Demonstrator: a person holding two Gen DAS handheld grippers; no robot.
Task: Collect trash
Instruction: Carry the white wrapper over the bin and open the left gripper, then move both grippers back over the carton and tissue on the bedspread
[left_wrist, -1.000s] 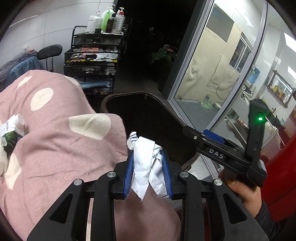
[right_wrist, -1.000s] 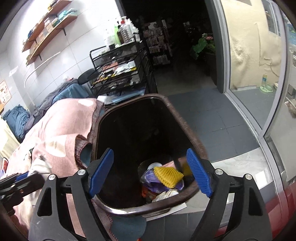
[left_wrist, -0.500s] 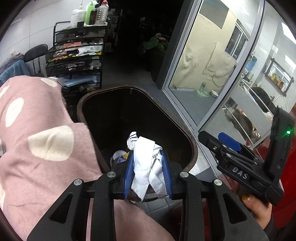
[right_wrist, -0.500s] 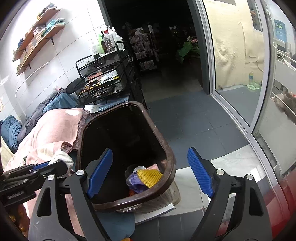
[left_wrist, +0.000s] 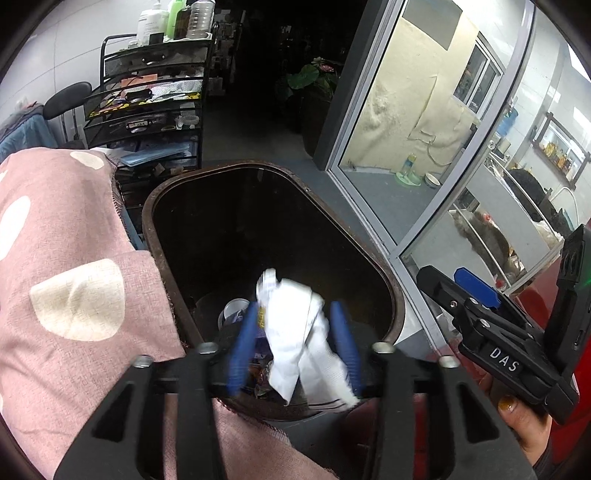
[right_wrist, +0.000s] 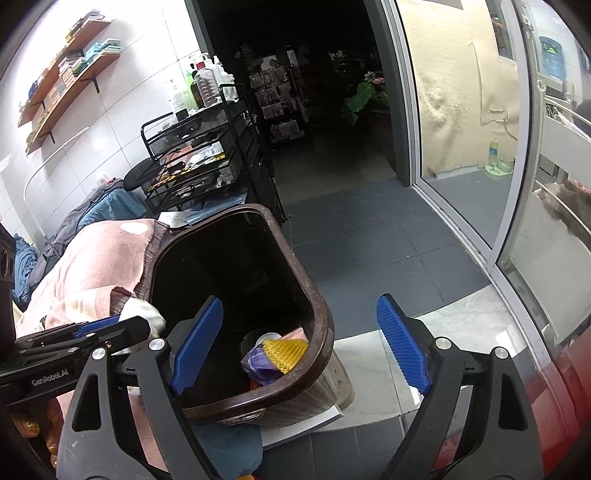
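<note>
Your left gripper was over the pink blanket a second ago; now it hangs over the bin. Its jaws have just been opening: the white wrapper sits between the pads, blurred, with gaps showing on both sides, above the trash in the bin. Your right gripper is spread wide and holds nothing, straddling the bin's near right rim. The blanket crowds the bin's left edge; right of it the floor lies bare up to the glass door.
</note>
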